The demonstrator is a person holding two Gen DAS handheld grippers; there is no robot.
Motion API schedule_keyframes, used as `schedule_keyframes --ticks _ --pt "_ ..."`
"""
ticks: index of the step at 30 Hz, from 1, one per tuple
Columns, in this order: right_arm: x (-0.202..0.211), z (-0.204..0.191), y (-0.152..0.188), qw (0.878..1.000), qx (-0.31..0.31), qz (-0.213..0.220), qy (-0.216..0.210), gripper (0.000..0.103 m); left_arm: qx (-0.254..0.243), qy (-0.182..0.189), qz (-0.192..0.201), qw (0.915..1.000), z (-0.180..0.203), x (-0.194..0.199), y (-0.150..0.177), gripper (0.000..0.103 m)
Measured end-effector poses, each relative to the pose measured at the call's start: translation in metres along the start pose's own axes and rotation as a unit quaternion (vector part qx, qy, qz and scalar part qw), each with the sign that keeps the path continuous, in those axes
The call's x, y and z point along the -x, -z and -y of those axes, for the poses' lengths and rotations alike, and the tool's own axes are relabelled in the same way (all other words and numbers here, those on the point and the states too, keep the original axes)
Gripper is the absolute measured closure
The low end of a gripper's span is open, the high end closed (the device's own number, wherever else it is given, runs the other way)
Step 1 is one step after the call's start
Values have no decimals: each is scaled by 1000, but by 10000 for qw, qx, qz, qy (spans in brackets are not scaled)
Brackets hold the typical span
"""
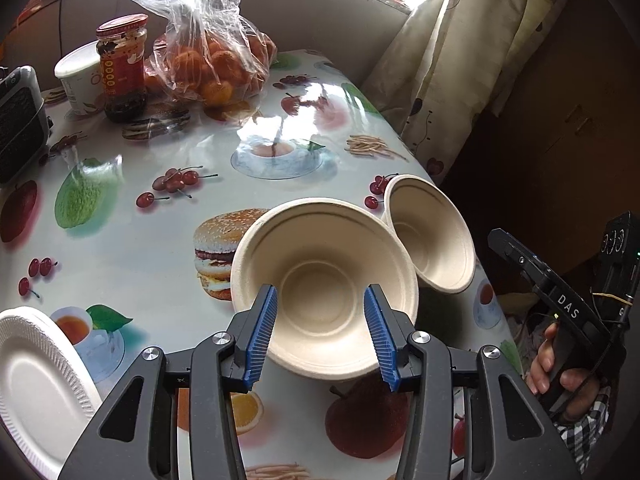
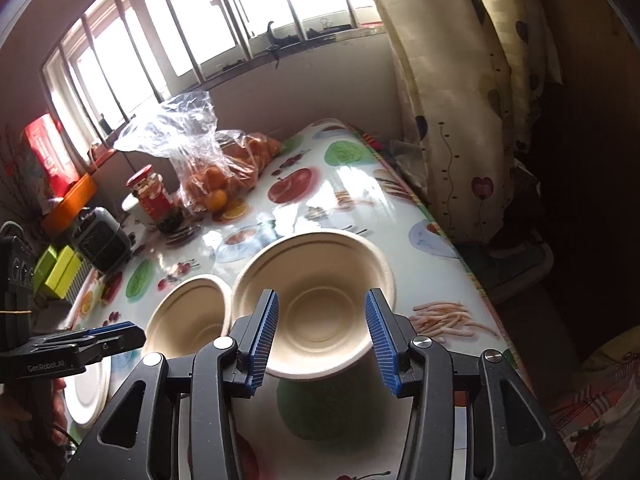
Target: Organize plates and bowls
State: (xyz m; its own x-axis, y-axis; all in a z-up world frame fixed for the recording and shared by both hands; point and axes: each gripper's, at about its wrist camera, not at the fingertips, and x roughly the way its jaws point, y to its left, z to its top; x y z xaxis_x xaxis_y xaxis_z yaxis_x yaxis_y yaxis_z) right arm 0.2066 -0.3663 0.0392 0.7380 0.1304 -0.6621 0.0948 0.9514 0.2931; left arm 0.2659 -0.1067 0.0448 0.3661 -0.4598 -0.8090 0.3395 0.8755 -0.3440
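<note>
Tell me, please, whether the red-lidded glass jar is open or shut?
Shut: the red-lidded glass jar stands upright with its red lid seated on top.

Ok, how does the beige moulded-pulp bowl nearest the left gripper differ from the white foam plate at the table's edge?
The beige moulded-pulp bowl is deep with a smooth rim; the white foam plate is shallow with a fluted rim. The bowl is tan, the plate white. Both are round, empty and upright on the table.

Home dining corner: fruit-print tablecloth (image 1: 168, 240), sauce jar (image 1: 122, 68), bagged oranges (image 1: 216, 64), heart-print curtain (image 2: 472, 100), barred window (image 2: 180, 32).
</note>
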Motion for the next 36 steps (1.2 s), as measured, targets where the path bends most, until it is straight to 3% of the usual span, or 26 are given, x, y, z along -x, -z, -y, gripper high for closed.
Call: schedule_keyframes --ticks 4,12,36 --pt "-1 19 0 9996 -223 -19 155 58 -189 72 -81 9998 18 -10 -2 57" --pt "-15 36 3 9988 -435 -230 63 58 -401 255 -232 9986 46 -32 -15 57" --pt "-44 45 7 9963 -611 -543 -274 58 -423 179 -385 9982 64 -76 -72 57"
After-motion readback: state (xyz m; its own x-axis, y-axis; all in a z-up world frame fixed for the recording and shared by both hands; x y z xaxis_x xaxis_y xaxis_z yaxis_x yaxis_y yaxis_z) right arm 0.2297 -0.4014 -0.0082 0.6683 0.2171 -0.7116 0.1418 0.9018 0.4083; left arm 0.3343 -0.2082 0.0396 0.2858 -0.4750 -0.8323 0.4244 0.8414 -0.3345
